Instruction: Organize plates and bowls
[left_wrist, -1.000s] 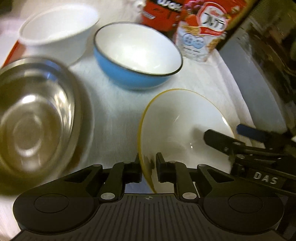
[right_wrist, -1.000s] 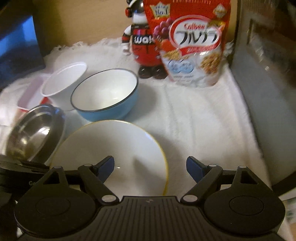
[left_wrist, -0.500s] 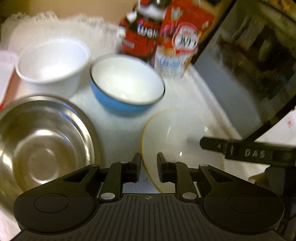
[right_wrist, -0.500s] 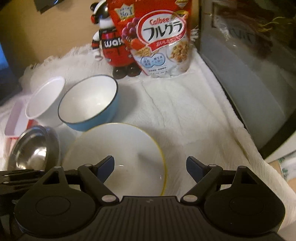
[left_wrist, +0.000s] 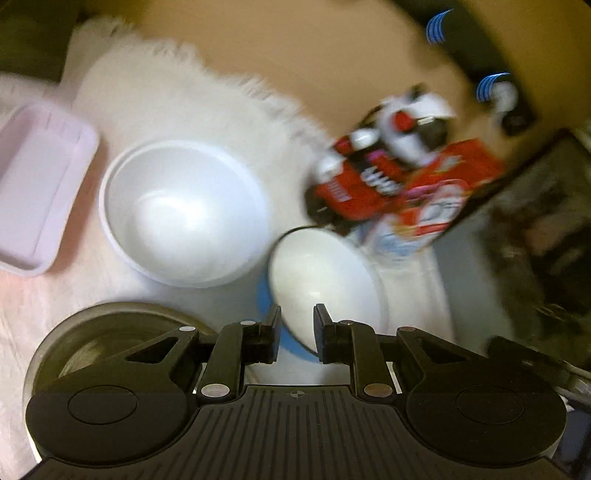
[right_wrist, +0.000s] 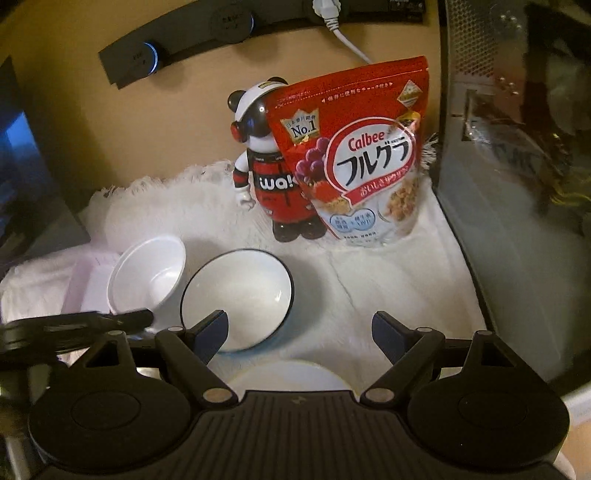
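My left gripper (left_wrist: 297, 332) hangs over the near rim of the blue bowl (left_wrist: 325, 280), jaws almost together with only a narrow empty gap. The steel bowl (left_wrist: 92, 332) lies under its left finger, and the white bowl (left_wrist: 184, 214) stands farther back. The right wrist view is sharp. There my right gripper (right_wrist: 299, 336) is open and holds nothing. It hovers above the yellow-rimmed plate (right_wrist: 291, 376), of which only the far edge shows. Ahead of it sit the blue bowl (right_wrist: 236, 299) and the white bowl (right_wrist: 147, 273). The left gripper (right_wrist: 74, 325) shows blurred at the left edge.
Everything rests on a white fluffy cloth (right_wrist: 369, 280). A red cereal bag (right_wrist: 354, 155) and a bear figurine (right_wrist: 258, 166) stand at the back by the wall. A dark appliance (right_wrist: 517, 184) walls off the right side. A pale pink tray (left_wrist: 37, 184) lies at the far left.
My left gripper let go of the plate's rim, rose and swung left; the plate has left its view. My right gripper rose, so the plate slid to the view's bottom.
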